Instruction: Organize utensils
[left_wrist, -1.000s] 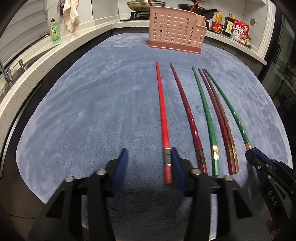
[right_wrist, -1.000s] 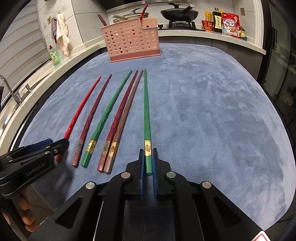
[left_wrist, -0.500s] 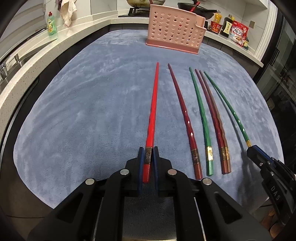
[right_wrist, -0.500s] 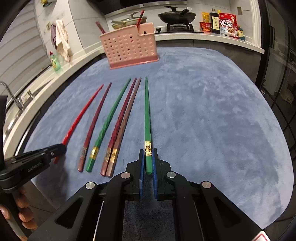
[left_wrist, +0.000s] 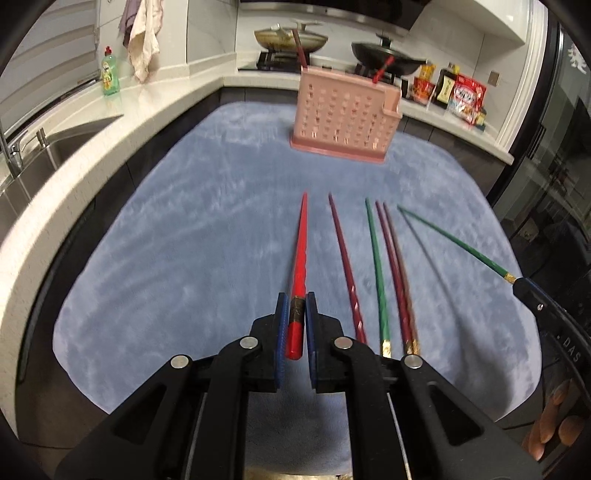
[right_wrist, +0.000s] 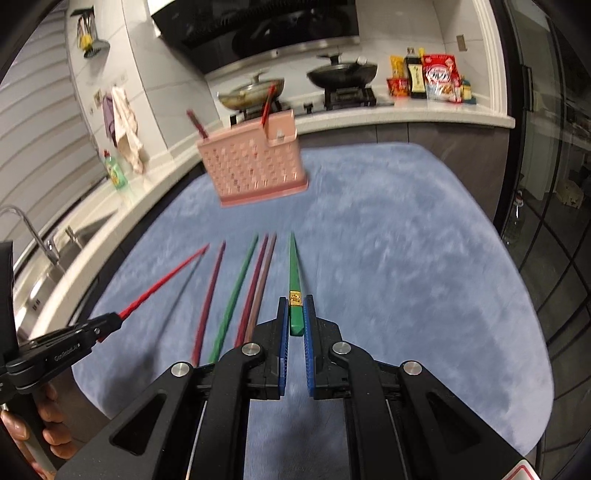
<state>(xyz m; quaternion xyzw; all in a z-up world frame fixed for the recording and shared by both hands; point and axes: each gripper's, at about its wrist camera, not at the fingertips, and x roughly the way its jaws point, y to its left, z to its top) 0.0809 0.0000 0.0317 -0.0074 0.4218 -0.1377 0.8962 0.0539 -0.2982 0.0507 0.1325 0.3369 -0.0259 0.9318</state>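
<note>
My left gripper (left_wrist: 295, 306) is shut on the thick end of a red chopstick (left_wrist: 300, 258) and holds it lifted above the blue mat (left_wrist: 184, 240). My right gripper (right_wrist: 295, 310) is shut on a green chopstick (right_wrist: 294, 269), also lifted; it shows at the right of the left wrist view (left_wrist: 454, 243). Several chopsticks stay on the mat: a dark red one (left_wrist: 345, 266), a green one (left_wrist: 377, 266) and a maroon and brown pair (left_wrist: 395, 269). A pink perforated utensil holder (left_wrist: 343, 118) stands at the far end of the mat with two chopsticks in it.
A white counter with a sink (left_wrist: 55, 144) and a green soap bottle (left_wrist: 110, 72) runs along the left. A stove with pans (right_wrist: 295, 85) and food packets (right_wrist: 432, 77) lies behind the holder. A dark glass door (right_wrist: 554, 184) is on the right.
My left gripper closed on the red chopstick, which lay beside its open fingers. Both grippers then lifted their chopsticks off the mat, tips rising toward the holder.
</note>
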